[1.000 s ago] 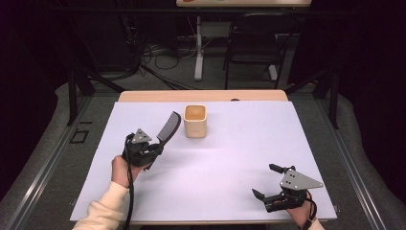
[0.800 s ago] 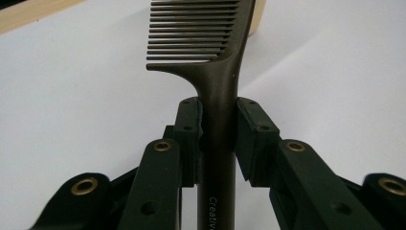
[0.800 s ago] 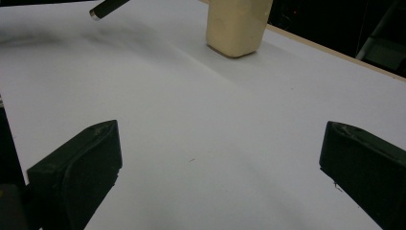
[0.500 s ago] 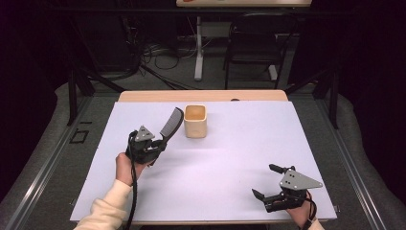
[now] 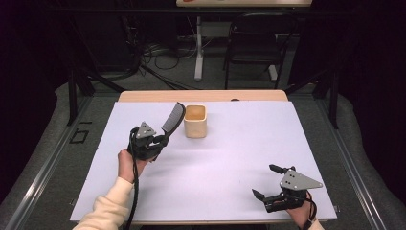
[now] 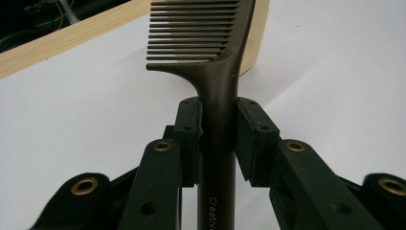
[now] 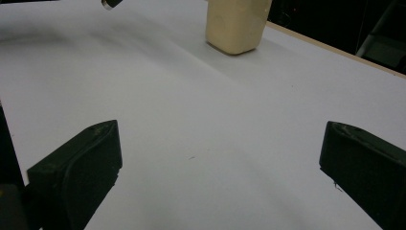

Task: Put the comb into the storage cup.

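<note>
My left gripper [image 5: 162, 140] is shut on the handle of a dark brown comb [image 5: 173, 119], whose toothed end points up and toward a cream square cup [image 5: 195, 121] just to its right. In the left gripper view both pads squeeze the comb [image 6: 218, 72] at its handle, and the cup's wall [image 6: 256, 38] stands right behind the teeth. My right gripper [image 5: 269, 181] rests low at the front right of the white sheet [image 5: 230, 158], jaws wide apart with nothing between them. In the right gripper view the cup [image 7: 237, 24] stands far ahead.
The white sheet covers a wooden table [image 5: 206, 96] whose bare far edge shows behind the cup. A dark chair [image 5: 253, 43] and floor cables lie beyond the table. The person's sleeve [image 5: 110, 211] comes in at the front left.
The left gripper with the comb has shifted slightly right and toward the cup. The right gripper has stayed put.
</note>
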A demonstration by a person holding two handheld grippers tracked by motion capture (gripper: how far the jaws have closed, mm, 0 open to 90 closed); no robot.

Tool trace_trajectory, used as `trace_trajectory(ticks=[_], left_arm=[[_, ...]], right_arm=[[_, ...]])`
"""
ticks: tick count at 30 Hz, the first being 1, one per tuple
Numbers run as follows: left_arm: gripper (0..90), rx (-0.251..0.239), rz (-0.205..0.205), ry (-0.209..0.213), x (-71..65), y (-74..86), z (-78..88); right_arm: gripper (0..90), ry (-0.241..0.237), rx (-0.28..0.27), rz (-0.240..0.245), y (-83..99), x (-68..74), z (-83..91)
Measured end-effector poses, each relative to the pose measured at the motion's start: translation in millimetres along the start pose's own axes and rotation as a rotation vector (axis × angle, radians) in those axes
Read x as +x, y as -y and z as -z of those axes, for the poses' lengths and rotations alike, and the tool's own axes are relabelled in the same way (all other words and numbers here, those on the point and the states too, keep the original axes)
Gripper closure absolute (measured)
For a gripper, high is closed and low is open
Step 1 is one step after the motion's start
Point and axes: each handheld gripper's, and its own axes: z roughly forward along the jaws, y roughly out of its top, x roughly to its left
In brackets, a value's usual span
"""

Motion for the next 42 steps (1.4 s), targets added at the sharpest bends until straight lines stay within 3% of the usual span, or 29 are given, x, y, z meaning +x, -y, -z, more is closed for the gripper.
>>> trace_trajectory(ticks=[22, 42], left_arm=[[72.3, -0.027, -0.044, -0.010, -8.1, -16.3, -4.5], [72.3, -0.063, -0.074, -0.012, -10.8, -43.0, -3.2]], right_arm=[[0.3, -0.002, 0.001, -0.001, -0.3, 0.4, -0.4], [0.3, -0.007, 0.000, 0.000, -0.8, 0.1, -1.3]])
